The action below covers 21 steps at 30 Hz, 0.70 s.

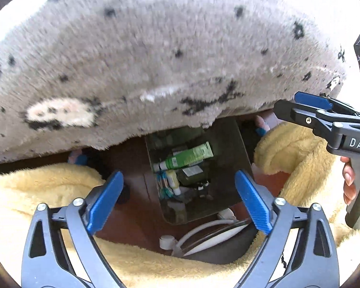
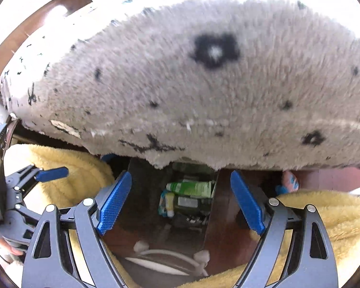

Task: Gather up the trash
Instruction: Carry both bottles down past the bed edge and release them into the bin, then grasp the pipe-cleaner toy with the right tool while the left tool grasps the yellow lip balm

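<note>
A dark trash bin (image 1: 230, 168) stands on the floor below me, with a green tube (image 1: 189, 157), a small yellow bottle (image 1: 172, 178) and other packaging inside. It also shows in the right wrist view (image 2: 144, 192), with the green tube (image 2: 192, 188). My left gripper (image 1: 178, 200) is open and empty, above the bin. My right gripper (image 2: 180, 201) is open and empty, also above the bin; it appears at the right of the left wrist view (image 1: 307, 105). The left gripper shows at the left of the right wrist view (image 2: 50, 174).
A grey fluffy rug with black marks (image 1: 156, 60) lies beyond the bin and overlaps its far rim. Yellow fleece-clad legs (image 1: 36, 192) flank the bin on both sides. White earphones and a cable (image 1: 204, 235) lie on the brown floor (image 1: 136, 220) near the bin.
</note>
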Each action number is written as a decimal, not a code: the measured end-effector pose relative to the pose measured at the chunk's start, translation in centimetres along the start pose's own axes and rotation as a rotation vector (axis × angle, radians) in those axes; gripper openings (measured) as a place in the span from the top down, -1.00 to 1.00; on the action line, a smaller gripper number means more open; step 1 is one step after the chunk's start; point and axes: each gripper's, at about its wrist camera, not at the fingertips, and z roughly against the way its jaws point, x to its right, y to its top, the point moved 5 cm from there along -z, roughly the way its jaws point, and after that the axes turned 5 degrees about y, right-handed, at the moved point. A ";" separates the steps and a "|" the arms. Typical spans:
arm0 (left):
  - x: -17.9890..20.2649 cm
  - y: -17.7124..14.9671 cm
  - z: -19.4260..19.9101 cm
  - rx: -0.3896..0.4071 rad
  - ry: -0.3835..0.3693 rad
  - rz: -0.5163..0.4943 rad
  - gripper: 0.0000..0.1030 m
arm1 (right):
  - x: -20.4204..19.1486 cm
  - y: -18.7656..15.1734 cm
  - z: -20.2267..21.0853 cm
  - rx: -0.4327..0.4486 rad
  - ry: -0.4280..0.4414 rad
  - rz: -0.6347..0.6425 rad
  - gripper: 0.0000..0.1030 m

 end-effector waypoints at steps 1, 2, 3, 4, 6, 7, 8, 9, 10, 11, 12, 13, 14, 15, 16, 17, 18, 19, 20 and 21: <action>-0.3 0.2 0.4 0.016 0.008 0.001 -0.83 | -0.3 0.3 0.5 0.016 -0.007 0.018 -0.66; -0.5 0.5 1.1 0.033 0.015 0.005 -0.84 | -0.5 0.6 0.9 0.026 -0.011 0.027 -0.66; -0.7 0.8 1.7 0.049 0.020 0.009 -0.84 | -0.8 0.9 1.3 0.039 -0.013 0.034 -0.66; -1.0 1.0 2.2 0.063 0.024 0.016 -0.84 | -0.9 1.4 1.8 0.054 -0.014 0.042 -0.66; -1.8 1.8 3.4 0.096 0.035 0.028 -0.84 | -1.0 2.4 2.7 0.085 -0.016 0.053 -0.66; -2.2 2.2 3.8 0.111 0.045 0.031 -0.84 | -0.9 2.9 3.2 0.103 -0.019 0.058 -0.66; -2.6 2.6 4.4 0.127 0.060 0.033 -0.84 | -0.9 3.5 3.8 0.121 -0.023 0.064 -0.67; -2.9 3.1 4.7 0.141 0.075 0.032 -0.84 | -0.9 4.1 4.2 0.135 -0.025 0.067 -0.68; -3.2 3.6 5.1 0.157 0.087 0.030 -0.84 | -0.9 4.7 4.6 0.150 -0.027 0.072 -0.69; -3.6 4.1 5.6 0.173 0.095 0.031 -0.84 | -0.8 5.4 5.0 0.161 -0.030 0.078 -0.69; -4.0 4.7 6.1 0.192 0.103 0.037 -0.84 | -0.8 5.9 5.1 0.169 -0.035 0.082 -0.69; -4.4 5.3 6.5 0.207 0.107 0.043 -0.84 | -0.7 6.6 5.3 0.177 -0.043 0.085 -0.69; -4.8 6.0 6.8 0.220 0.111 0.050 -0.84 | -0.7 7.2 5.5 0.186 -0.050 0.087 -0.69; -5.2 6.6 7.0 0.230 0.115 0.055 -0.84 | -0.8 7.7 5.5 0.193 -0.053 0.088 -0.69; -5.6 7.4 7.2 0.242 0.121 0.059 -0.84 | -0.7 8.5 5.5 0.201 -0.056 0.090 -0.69; -6.0 8.2 7.3 0.252 0.129 0.063 -0.84 | -0.7 9.0 5.6 0.205 -0.056 0.092 -0.69; -6.3 8.9 7.4 0.259 0.139 0.067 -0.84 | -0.9 9.5 5.6 0.210 -0.055 0.094 -0.69; -6.7 9.7 7.5 0.267 0.148 0.069 -0.84 | -0.9 10.2 5.5 0.214 -0.049 0.095 -0.69; -7.0 10.4 7.5 0.272 0.154 0.069 -0.84 | -0.8 11.0 5.4 0.217 -0.046 0.095 -0.69; -7.3 11.2 7.5 0.278 0.160 0.070 -0.84 | -0.9 11.8 5.2 0.222 -0.049 0.093 -0.69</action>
